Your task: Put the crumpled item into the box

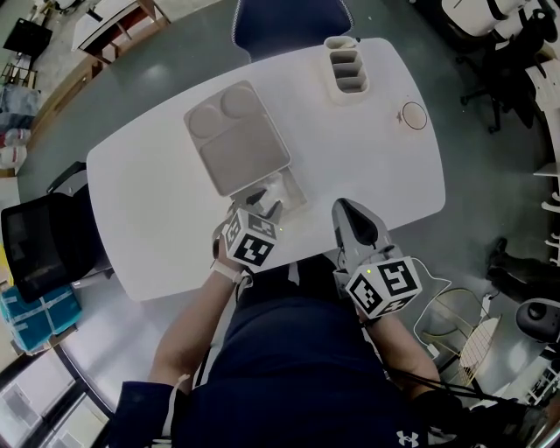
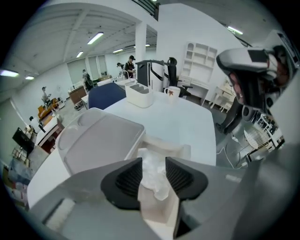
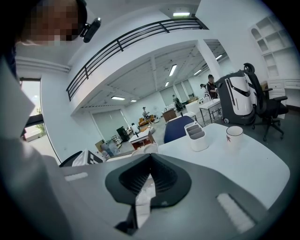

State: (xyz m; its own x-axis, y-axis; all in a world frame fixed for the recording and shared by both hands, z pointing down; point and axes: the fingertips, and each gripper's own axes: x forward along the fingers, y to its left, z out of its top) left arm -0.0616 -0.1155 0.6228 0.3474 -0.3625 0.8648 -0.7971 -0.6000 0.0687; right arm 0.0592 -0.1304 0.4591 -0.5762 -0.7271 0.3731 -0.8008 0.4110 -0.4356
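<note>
A shallow white box (image 2: 182,150) stands open on the white table (image 1: 157,201), with its grey lid (image 2: 98,140) laid back to the left. A crumpled white item (image 2: 155,180) lies inside the box. My left gripper (image 2: 153,165) hangs open right over the box, its dark pads (image 2: 127,178) on either side of the item and apart from it. In the head view the left gripper (image 1: 265,208) is at the box (image 1: 296,194) near the table's front edge. My right gripper (image 1: 346,210) rests to the right of the box, shut and empty (image 3: 150,157).
A white desk organiser (image 1: 347,70) and a white cup (image 1: 413,115) stand at the table's far right. A blue chair (image 1: 289,22) sits behind the table. A black chair (image 1: 39,245) stands at the left, and office chairs at the far right.
</note>
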